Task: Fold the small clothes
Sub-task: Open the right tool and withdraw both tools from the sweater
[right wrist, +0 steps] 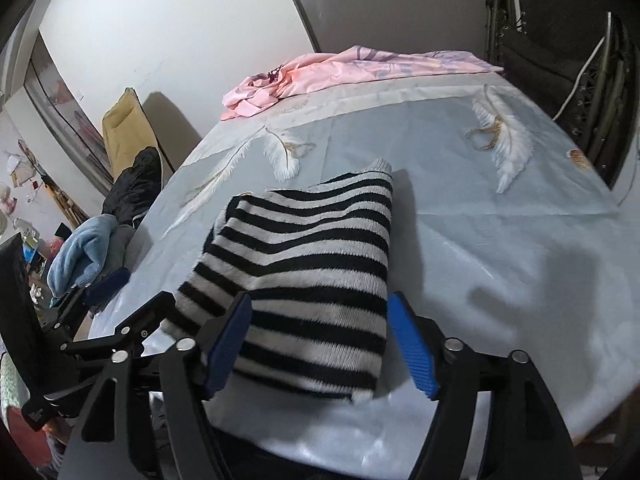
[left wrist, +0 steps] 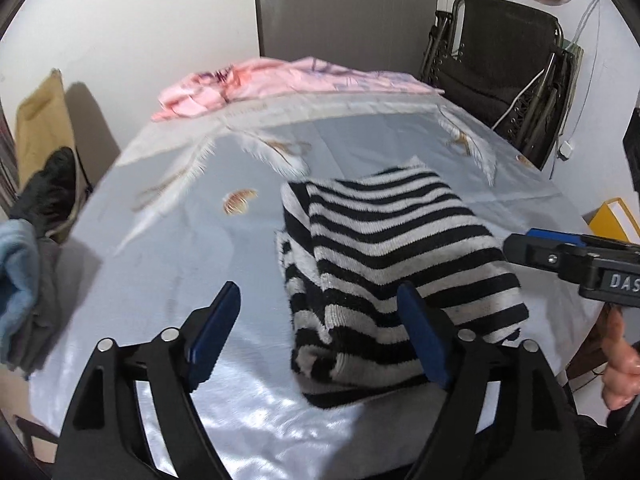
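The folded striped top (left wrist: 384,264) lies near the table's (left wrist: 168,248) near edge. Both the left gripper (left wrist: 320,336) and right gripper (right wrist: 320,344) gape wide, empty. A careless nudge could undo the loose fold or slide it off the slick cloth.

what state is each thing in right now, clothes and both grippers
striped sweater: folded into a compact stack, lying on the tablecloth, ungripped
left gripper: fingers open, holding nothing
right gripper: fingers open, straddling the sweater's near end
pink cloth: crumpled, unfolded, at the far edge
blue garment: bunched up
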The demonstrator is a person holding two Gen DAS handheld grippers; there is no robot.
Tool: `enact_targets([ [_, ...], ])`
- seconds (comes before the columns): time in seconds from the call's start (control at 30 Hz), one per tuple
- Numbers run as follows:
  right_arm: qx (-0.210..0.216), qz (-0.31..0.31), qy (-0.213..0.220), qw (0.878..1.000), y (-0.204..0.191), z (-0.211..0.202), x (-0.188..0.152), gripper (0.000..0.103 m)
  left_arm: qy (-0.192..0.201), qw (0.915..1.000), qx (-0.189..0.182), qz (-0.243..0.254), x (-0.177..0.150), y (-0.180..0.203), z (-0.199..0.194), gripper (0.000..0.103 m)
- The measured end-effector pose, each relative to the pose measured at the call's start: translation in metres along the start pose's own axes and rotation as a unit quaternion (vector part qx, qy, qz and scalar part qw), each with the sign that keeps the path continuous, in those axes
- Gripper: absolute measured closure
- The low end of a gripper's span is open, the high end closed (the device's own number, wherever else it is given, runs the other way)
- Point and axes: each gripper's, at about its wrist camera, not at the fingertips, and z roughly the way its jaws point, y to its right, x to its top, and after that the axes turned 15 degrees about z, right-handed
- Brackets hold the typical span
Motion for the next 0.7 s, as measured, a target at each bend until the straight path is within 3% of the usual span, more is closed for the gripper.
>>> enact_targets([
  [0.13, -0.044, -0.022, 0.026, 0.998, -0.009, -0.012, -0.018, 0.02, 0.01, 0.9994, 0.032, 0.003, 0.001, 0.003, -0.022, 0.013],
  [0.27, -0.056, -0.02, 0.027, 0.998, -0.008, -0.015, -0.026, 0.017, 0.025, 0.9983, 0.05, 0.019, -0.001, 0.012, -0.038, 0.005],
  [0.7, -0.054, -0.01, 0.023, 0.998, -0.004, -0.015, -0.028, 0.015, 0.048, 0.9966, 0.059, 0.033, -0.003, 0.022, -0.055, 0.005],
])
